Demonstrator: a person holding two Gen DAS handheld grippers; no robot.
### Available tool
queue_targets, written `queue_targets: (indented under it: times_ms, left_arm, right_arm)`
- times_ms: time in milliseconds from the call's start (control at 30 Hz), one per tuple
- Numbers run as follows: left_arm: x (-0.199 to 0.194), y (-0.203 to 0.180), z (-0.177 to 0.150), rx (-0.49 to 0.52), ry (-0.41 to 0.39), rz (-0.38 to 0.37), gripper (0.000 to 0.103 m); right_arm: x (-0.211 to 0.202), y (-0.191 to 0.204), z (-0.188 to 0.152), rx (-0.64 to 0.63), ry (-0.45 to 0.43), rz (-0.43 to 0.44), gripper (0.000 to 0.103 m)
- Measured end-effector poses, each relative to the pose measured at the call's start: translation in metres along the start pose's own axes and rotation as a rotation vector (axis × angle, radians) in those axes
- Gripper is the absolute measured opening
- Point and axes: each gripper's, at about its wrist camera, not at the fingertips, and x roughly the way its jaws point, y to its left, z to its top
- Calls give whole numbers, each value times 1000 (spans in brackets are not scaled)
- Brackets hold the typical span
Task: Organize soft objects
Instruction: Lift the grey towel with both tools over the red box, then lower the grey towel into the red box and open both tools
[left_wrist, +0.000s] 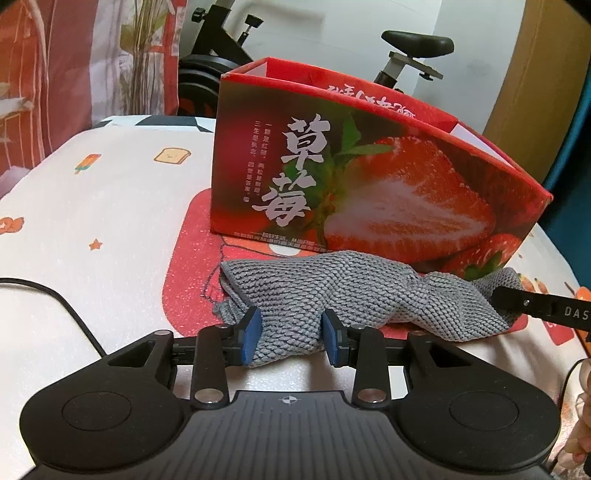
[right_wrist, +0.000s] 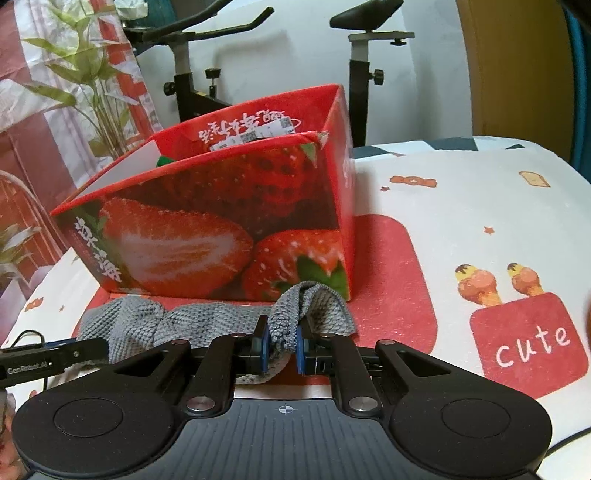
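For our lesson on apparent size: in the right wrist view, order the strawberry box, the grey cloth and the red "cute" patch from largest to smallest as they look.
1. strawberry box
2. grey cloth
3. "cute" patch; close to the cloth, so that ranking is unsure.

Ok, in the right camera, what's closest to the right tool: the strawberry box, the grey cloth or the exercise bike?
1. Grey cloth: pinched in the right tool.
2. Strawberry box: just behind the cloth, left of centre.
3. Exercise bike: farthest, beyond the box by the wall.
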Motion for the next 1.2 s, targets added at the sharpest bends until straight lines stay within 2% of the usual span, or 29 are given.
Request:
queue_targets:
  times_ms: [100,200,400,567,733,967,1067,1200]
  left_arm:
    - [-3,3,0,-13,-4,0,19]
    - [-9,7,0,-40,-13,-13,17]
    - [-34,8,6,-45,-87,-9,17]
    - [-66,8,21,-48,-185,-3,17]
    - [-93,-2,49,-3,-299,9,17]
    - [-99,-21,97,71,-396,39,17]
    - [-85,-29,116,106,-382,58,17]
    - [-61,-37,136,142,-322,58,17]
  right_arm:
    - [-2,2,0,0,-1,25,13]
    - [-4,5,0,-7,1,49,13]
    - [-18,12,8,-21,-38,96,13]
    - [-43,22,28,-58,-129,152,13]
    - [-71,38,64,-153,-255,193,13]
    - [-71,50,120,-229,-363,149,13]
    - [-53,51,139,-247,-364,104,13]
    - [-22,49,152,-249,-322,60,13]
